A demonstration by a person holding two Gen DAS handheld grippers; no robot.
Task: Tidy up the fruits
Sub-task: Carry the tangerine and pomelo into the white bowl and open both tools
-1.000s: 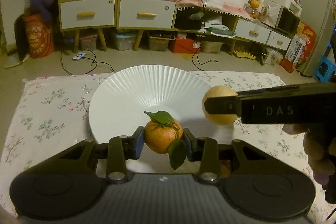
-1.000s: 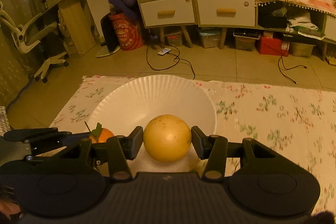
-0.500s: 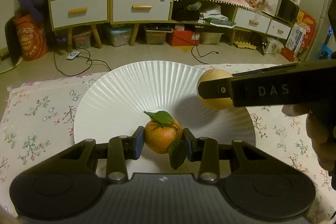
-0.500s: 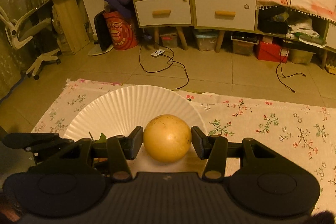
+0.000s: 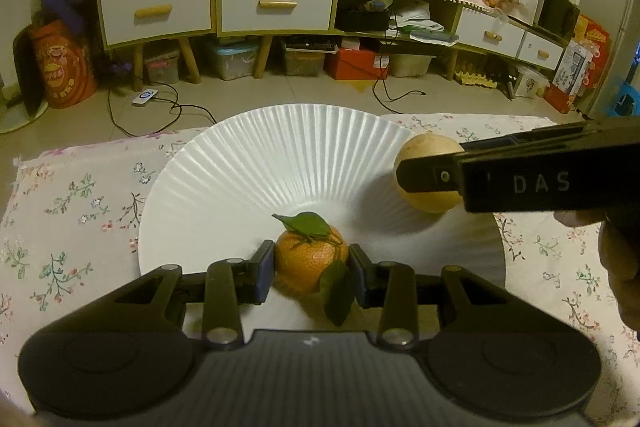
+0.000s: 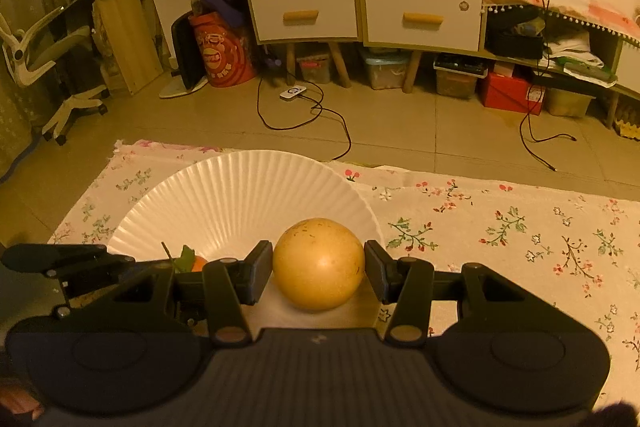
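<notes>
Left gripper (image 5: 312, 269) pinching orange (image 5: 310, 259), right gripper (image 6: 318, 269) pinching yellow fruit (image 6: 319, 263); plate (image 5: 248, 163) now nearer, beneath both.

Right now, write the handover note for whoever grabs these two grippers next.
Left gripper: shut on the orange tangerine with green leaves, low over the near middle of the white fluted plate; whether it touches the plate cannot be told.
Right gripper: shut on the round yellow fruit, over the plate's right side.
The plate sits on the floral cloth.
Done: both fruits picked up and brought over the plate.
Left: lower each fruit onto the plate, open the jaws, pull back. Keep them apart so they do not knock together.
</notes>
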